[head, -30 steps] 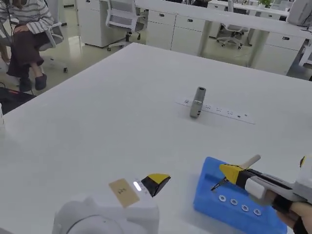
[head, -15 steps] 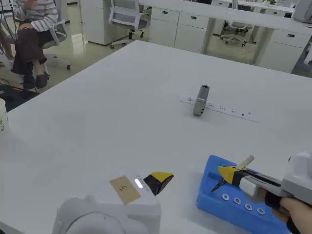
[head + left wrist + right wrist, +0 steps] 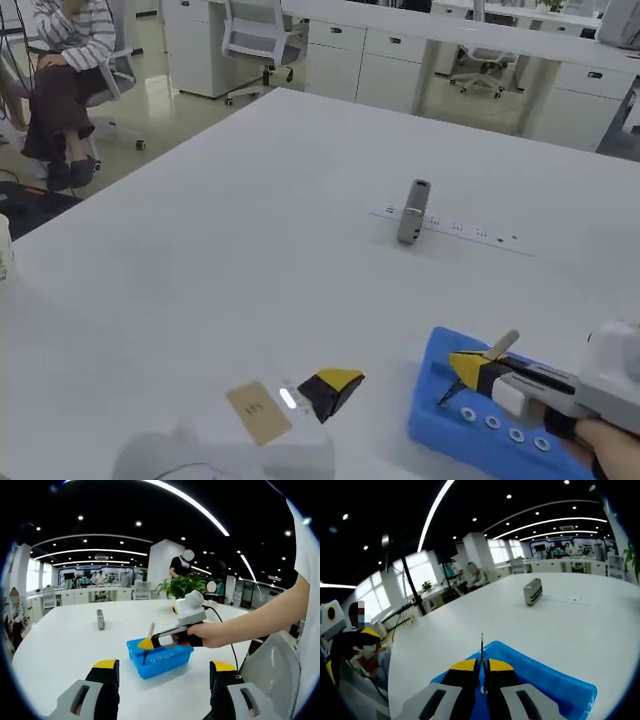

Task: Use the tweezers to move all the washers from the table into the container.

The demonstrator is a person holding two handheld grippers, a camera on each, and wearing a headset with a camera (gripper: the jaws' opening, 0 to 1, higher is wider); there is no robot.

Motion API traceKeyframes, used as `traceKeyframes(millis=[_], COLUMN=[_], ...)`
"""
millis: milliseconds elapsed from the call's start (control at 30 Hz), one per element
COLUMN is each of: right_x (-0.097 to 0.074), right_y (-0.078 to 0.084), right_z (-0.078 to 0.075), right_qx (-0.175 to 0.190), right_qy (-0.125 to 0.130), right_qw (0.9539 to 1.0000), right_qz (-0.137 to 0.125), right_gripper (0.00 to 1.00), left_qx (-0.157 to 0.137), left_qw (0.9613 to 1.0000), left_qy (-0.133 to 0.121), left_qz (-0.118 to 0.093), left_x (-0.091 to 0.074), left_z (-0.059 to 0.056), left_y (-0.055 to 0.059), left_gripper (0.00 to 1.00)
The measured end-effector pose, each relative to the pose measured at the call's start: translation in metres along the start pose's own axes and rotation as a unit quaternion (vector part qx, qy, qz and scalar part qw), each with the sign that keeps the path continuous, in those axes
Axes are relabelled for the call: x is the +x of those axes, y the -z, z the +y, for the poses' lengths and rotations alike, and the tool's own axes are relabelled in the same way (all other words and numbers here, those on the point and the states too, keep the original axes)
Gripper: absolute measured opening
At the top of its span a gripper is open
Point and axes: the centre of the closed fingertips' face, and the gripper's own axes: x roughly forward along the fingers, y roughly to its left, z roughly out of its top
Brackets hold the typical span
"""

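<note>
A person works at a white counter [image 3: 250,250] with a gripper in each hand. The right gripper [image 3: 468,368] has its fingers pressed together on a pair of tweezers [image 3: 447,393]. It holds them over the left end of a blue container [image 3: 432,352], which sits on the counter's near right. Four washers [image 3: 492,422] lie in a row on the container floor, just beside the tweezer tip. Whether the tip itself grips a washer is too small to tell. The left gripper [image 3: 164,666] has its fingers wide apart, holding nothing, and sits low and to the left, apart from the container.

This looks like the drop-off step. To do it well, hold the squeeze steady and bring the tip down inside the walls, close to the floor and clear of the row. Only then ease off, so a washer cannot bounce out.

The tweezers are long and thin. In the left gripper view they stand nearly upright, pale rear end up and dark tip down into the container. In the head view the long axis slants from upper right down to lower left.
</note>
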Motion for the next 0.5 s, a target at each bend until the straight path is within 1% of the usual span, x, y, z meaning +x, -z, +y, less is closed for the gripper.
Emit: traceKeyframes(millis=[133,233,300,367,433,467,500], right_x=[0.001,0.000,-0.002,-0.005,-0.008,-0.010,-0.013], right_y=[0.000,0.000,-0.003,-0.006,-0.010,-0.012,-0.016], right_z=[0.000,-0.002,-0.002,-0.003,-0.003,-0.002,0.000], right_qx=[-0.010,-0.008,-0.001,-0.004,-0.004,-0.002,0.000], right_qy=[0.000,-0.002,-0.008,-0.004,-0.002,-0.002,-0.003], right_qw=[0.9999,1.0000,0.9999,0.9999,0.9998,0.9997,0.9995], right_qz=[0.001,0.001,-0.009,-0.012,-0.019,-0.022,-0.031], right_gripper=[0.03,0.03,0.04,0.04,0.04,0.04,0.04], left_qx=[-0.002,-0.009,-0.013,-0.013,-0.013,-0.017,-0.019], left_qw=[1.0000,0.9999,0.9998,0.9998,0.9997,0.9990,0.9987], left_qy=[0.003,0.005,0.006,0.009,0.016,0.024,0.027], left_qz=[-0.003,-0.013,-0.012,-0.010,-0.014,-0.032,-0.039], left_x=[0.000,-0.001,-0.001,0.000,0.000,0.000,-0.001], left_z=[-0.001,-0.001,-0.001,-0.002,-0.005,-0.009,-0.010], left_y=[-0.001,-0.005,-0.004,-0.003,-0.006,-0.012,-0.014], left_gripper=[0.74,0.74,0.74,0.74,0.75,0.75,0.75])
